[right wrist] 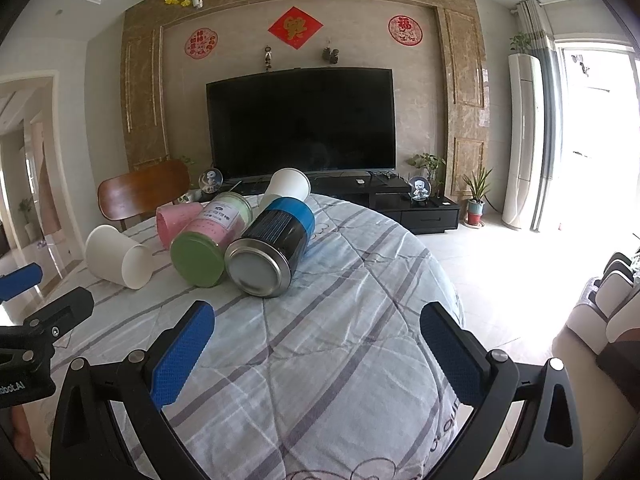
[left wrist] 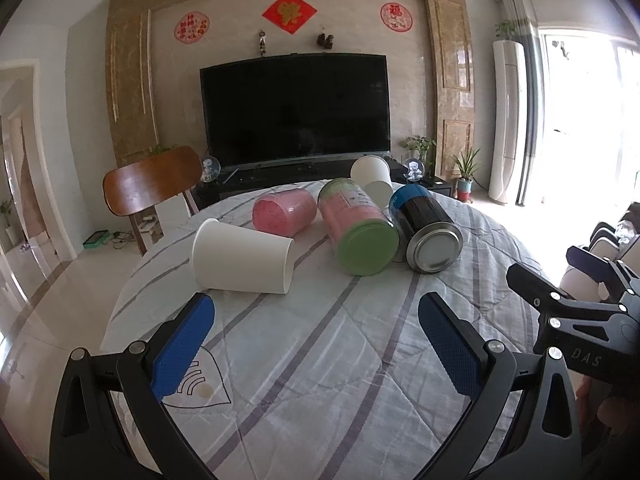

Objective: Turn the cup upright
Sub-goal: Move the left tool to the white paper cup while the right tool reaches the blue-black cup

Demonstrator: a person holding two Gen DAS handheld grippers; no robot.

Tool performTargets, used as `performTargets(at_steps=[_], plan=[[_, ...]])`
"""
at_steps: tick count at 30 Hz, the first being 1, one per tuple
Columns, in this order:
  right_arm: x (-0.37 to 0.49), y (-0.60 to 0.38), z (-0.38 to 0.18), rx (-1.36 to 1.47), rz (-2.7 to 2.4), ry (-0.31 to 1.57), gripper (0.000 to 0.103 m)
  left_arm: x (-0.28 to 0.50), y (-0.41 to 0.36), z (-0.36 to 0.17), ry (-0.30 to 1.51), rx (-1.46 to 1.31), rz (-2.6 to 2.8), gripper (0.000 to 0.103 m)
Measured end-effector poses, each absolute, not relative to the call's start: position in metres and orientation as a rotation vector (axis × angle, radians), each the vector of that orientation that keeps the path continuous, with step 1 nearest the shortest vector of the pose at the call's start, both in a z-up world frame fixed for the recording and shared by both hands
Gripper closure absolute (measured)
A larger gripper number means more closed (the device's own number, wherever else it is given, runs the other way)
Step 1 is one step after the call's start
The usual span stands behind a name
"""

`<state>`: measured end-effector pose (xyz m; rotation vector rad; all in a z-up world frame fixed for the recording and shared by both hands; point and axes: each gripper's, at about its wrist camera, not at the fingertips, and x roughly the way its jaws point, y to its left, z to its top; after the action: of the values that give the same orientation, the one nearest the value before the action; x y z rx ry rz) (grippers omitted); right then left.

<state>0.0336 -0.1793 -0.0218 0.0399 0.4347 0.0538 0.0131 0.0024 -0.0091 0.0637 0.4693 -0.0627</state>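
Observation:
A white paper cup lies on its side on the striped cloth; it also shows in the right wrist view. A second white cup lies tipped at the far edge behind the cans, and it shows in the right wrist view too. A pink cup lies on its side behind the near one. My left gripper is open and empty, just short of the near white cup. My right gripper is open and empty, in front of the cans.
A pink can with a green lid and a blue-black metal can lie on their sides mid-table. The cloth-covered round table drops off at left and right. A wooden chair stands at the far left. The right gripper's body shows at right.

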Motion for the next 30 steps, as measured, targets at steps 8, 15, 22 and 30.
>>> performTargets(at_steps=[8, 15, 22, 30], plan=[[0.066, -0.178, -0.021, 0.066, 0.107, 0.415, 0.000, 0.035, 0.023, -0.007, 0.438, 0.035, -0.165, 0.000], [0.124, -0.182, -0.004, 0.165, 0.134, 0.452, 0.000, 0.094, 0.025, 0.013, 0.519, 0.084, -0.184, 0.000], [0.174, -0.174, 0.022, 0.150, 0.103, 0.691, 0.000, 0.155, 0.017, 0.036, 0.849, -0.027, -0.198, 0.000], [0.202, -0.182, 0.057, 0.139, 0.053, 0.932, 0.000, 0.172, 0.003, 0.071, 1.115, -0.003, -0.128, 0.000]])
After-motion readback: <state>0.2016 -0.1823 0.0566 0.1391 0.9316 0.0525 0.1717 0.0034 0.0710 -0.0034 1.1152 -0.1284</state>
